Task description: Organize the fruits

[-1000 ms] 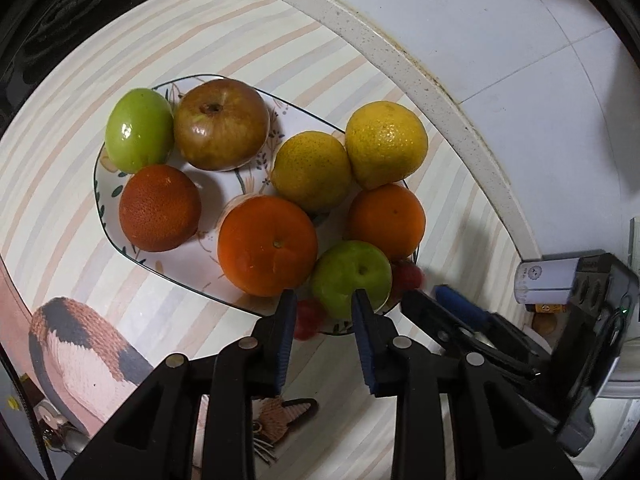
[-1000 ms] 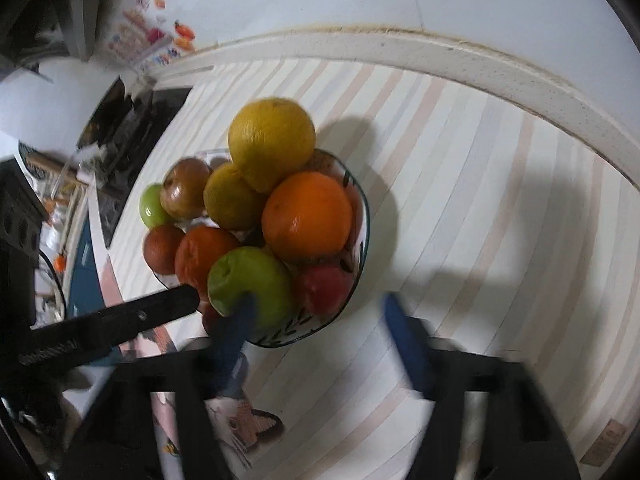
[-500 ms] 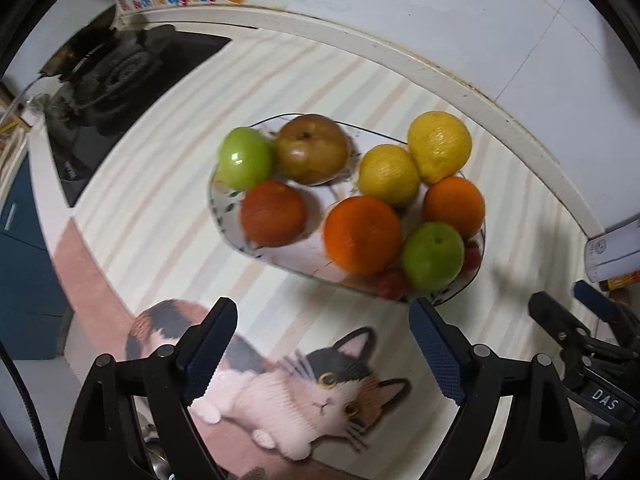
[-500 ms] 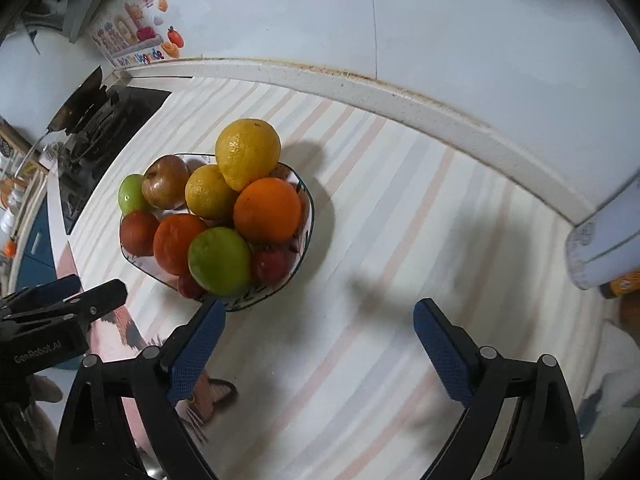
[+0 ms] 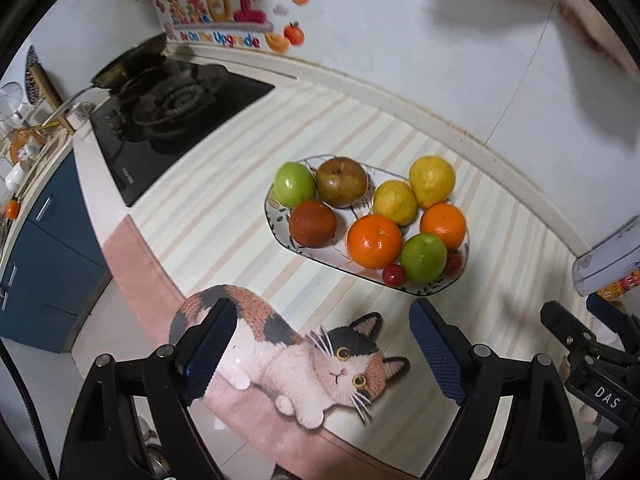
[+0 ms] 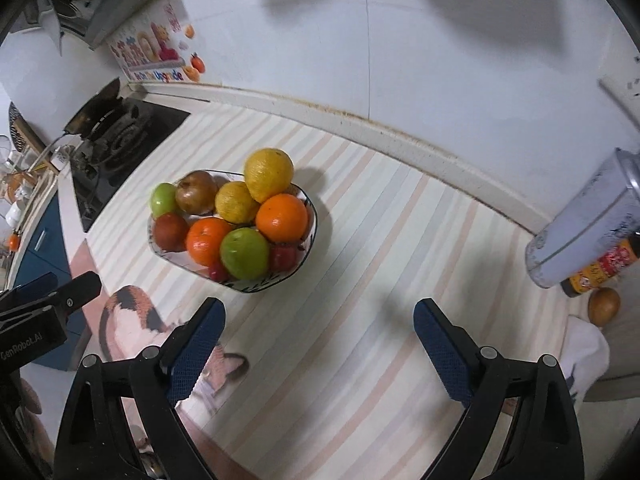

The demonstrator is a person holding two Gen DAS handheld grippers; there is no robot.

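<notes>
A full plate (image 5: 276,224) of fruit sits on the striped counter mat (image 5: 224,216), near the wall and between a gas hob (image 5: 172,100) on one side and a tall pale container (image 6: 580,224) on the other, as two hand-held grippers hang above the near edge of the counter. The left gripper (image 5: 316,344) has its blue-padded fingers spread wide over the cat picture (image 5: 320,356) printed on the mat, empty; the right gripper (image 6: 320,340) is likewise spread and holding nothing, over bare stripes just beside the plate. On the plate lie two green apples (image 5: 294,184), a brownish apple (image 5: 342,181), a dark red-orange fruit (image 5: 313,224), two oranges (image 5: 374,241), two yellow citrus (image 5: 394,203) and small red fruits (image 5: 394,275) tucked at the near rim. The pile looks finished, so the risk now lies in disturbing it: the taller yellow citrus (image 6: 269,175) rides high on its neighbours in the right view, and a knock to the plate's rim from either open finger could send it rolling across the counter toward the wall or the hob. The small red fruits sit at the very lip and would likely be first to spill. A loose brown onion-like item (image 6: 604,306) and a dark bottle (image 6: 596,272) stand well apart at the far right.
</notes>
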